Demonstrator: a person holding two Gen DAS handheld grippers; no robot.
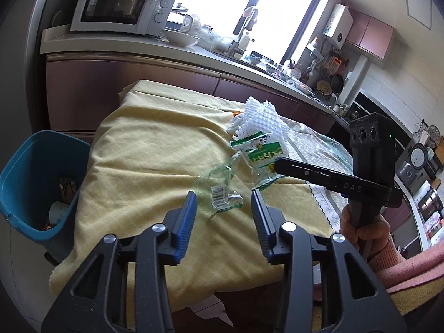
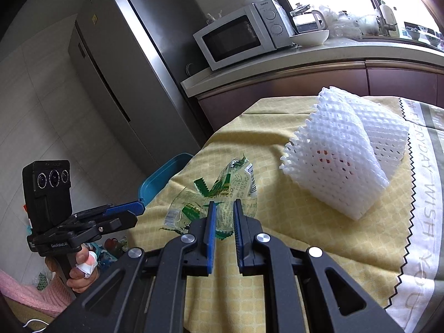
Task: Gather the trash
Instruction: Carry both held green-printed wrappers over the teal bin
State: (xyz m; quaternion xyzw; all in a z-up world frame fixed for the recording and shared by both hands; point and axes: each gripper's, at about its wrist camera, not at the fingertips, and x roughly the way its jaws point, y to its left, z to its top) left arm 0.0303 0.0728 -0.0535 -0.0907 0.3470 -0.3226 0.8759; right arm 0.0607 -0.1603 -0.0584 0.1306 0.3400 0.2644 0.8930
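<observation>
I take the crumpled green-and-clear wrapper (image 1: 244, 172) on the yellow tablecloth (image 1: 144, 149) as my landmark. My left gripper (image 1: 224, 208) hangs just short of the wrapper with its jaws spread and nothing between them. My right gripper (image 2: 224, 216) comes at the wrapper from the other side; its jaws stand nearly together, with a narrow gap, and a fold of the wrapper seems to lie in that gap, though I cannot tell whether the pads truly pinch it. Just beyond the wrapper lies a white foam net sleeve (image 2: 347, 149), and off to the wrapper's left, beside the table's edge, stands the blue bin (image 1: 36, 177) with rubbish already in it. I judge I am at the pick-up of the wrapper. Next I need a sure pinch on the thin film, then a carry leftward over the bin.
</observation>
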